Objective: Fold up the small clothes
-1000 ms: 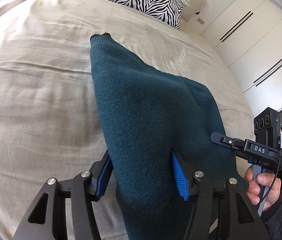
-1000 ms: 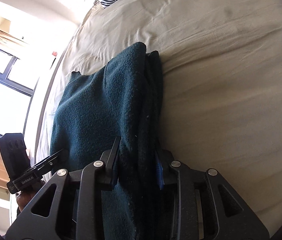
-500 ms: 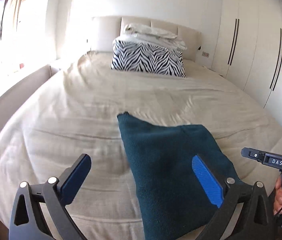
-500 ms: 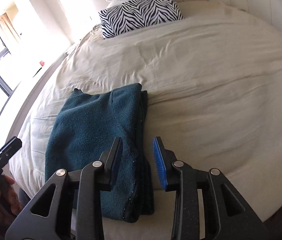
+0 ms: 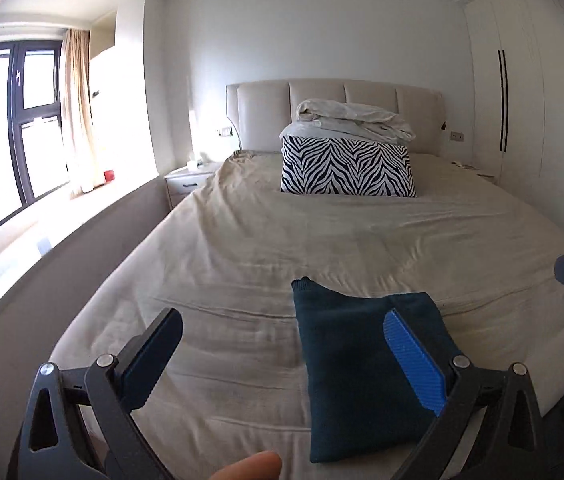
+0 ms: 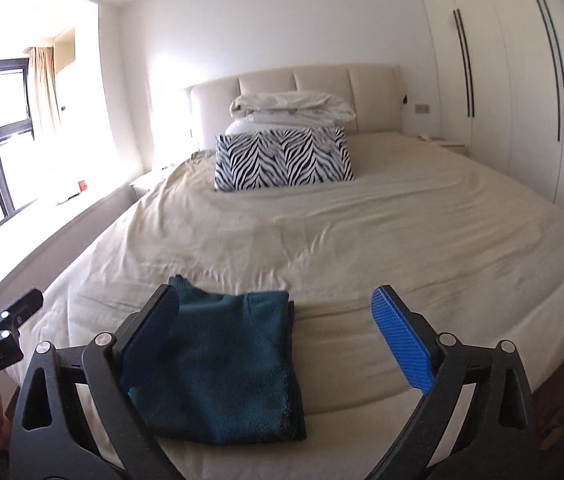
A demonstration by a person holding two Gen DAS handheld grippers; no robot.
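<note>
Lying flat: folded teal sweater [image 6: 225,364], near the foot edge of the bed [image 6: 402,248], one corner poking out at its far left.
Left gripper [image 5: 282,360]: jaws released, spread wide, nothing between them, clear of the sweater.
Right gripper [image 6: 277,332]: jaws just opened wide, empty, raised above the sweater.
Headboard end: zebra pillow [image 5: 346,168] under a bundled duvet [image 5: 354,118].

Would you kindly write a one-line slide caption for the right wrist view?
Open right claw above a folded teal sweater lying on the beige bed, zebra pillow beyond.
</note>
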